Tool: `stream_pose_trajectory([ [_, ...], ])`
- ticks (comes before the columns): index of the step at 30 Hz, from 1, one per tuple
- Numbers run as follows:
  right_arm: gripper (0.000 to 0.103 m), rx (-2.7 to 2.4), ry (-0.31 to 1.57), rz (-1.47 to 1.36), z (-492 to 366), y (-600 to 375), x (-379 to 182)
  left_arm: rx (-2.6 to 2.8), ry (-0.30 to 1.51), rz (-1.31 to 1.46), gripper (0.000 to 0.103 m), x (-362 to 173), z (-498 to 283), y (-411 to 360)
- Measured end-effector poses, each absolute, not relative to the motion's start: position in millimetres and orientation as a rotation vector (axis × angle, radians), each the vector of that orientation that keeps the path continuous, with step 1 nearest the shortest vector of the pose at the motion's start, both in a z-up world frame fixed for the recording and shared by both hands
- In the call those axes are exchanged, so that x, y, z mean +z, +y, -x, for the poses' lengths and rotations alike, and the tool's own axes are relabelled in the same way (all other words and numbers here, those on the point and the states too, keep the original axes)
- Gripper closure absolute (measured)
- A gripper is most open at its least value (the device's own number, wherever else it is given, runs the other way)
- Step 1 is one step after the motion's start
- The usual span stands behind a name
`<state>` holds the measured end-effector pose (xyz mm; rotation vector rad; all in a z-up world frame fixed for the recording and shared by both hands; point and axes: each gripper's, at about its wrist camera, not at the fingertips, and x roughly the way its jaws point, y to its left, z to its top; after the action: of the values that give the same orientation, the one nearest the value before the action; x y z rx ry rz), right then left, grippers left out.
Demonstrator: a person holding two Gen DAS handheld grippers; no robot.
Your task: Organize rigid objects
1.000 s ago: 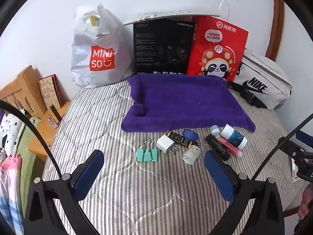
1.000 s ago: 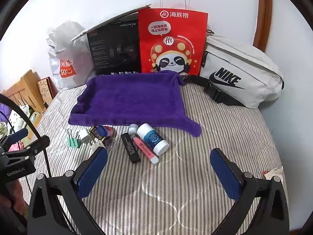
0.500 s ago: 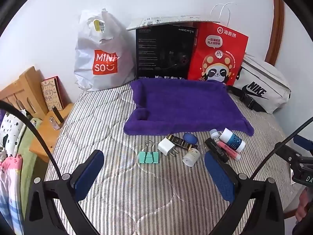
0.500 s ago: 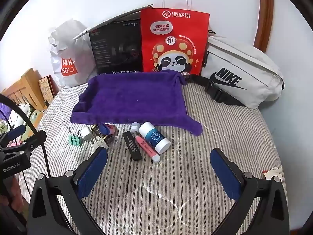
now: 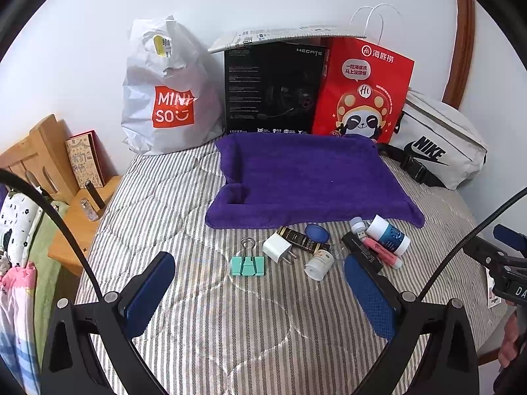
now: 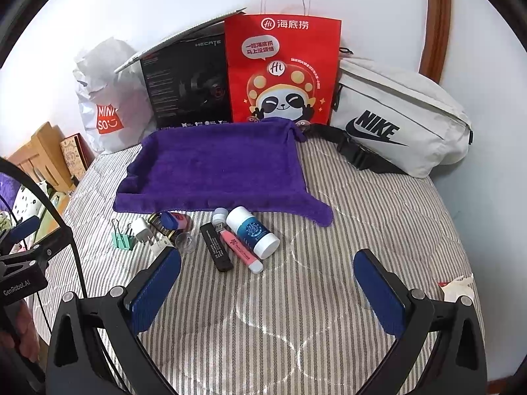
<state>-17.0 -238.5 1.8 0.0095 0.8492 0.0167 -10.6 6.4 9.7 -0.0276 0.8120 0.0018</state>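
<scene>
A purple towel (image 5: 306, 177) (image 6: 217, 168) lies on the striped bed. In front of it lies a row of small items: a green binder clip (image 5: 247, 265) (image 6: 122, 240), a white plug (image 5: 277, 251) (image 6: 142, 230), a black-gold tube (image 5: 301, 238), a blue cap (image 5: 316, 232), a small white jar (image 5: 318, 265), a black stick (image 6: 215, 247), a pink tube (image 6: 242, 251) and a white-blue bottle (image 6: 253, 232) (image 5: 388, 233). My left gripper (image 5: 260, 293) is open and empty, just short of the clip. My right gripper (image 6: 266, 289) is open and empty, short of the bottle.
Against the wall stand a white Miniso bag (image 5: 164, 98), a black box (image 5: 273, 89), a red paper bag (image 6: 283, 69) and a white Nike pouch (image 6: 395, 121). A wooden bedside shelf (image 5: 75, 217) sits off the bed's left edge. A crumpled wrapper (image 6: 457, 288) lies at the right.
Both grippers have pulled back and risen slightly; the items appear a little further away. Both stay open and empty. Nothing on the bed has moved.
</scene>
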Motion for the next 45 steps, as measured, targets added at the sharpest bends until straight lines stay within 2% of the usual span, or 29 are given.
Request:
stream_pose_trajectory([
  [45, 0.000, 0.016, 0.849, -0.010, 19.2, -234.7, 4.6, 0.003, 0.807, 0.025, 0.000, 12.1, 11.5, 11.1],
])
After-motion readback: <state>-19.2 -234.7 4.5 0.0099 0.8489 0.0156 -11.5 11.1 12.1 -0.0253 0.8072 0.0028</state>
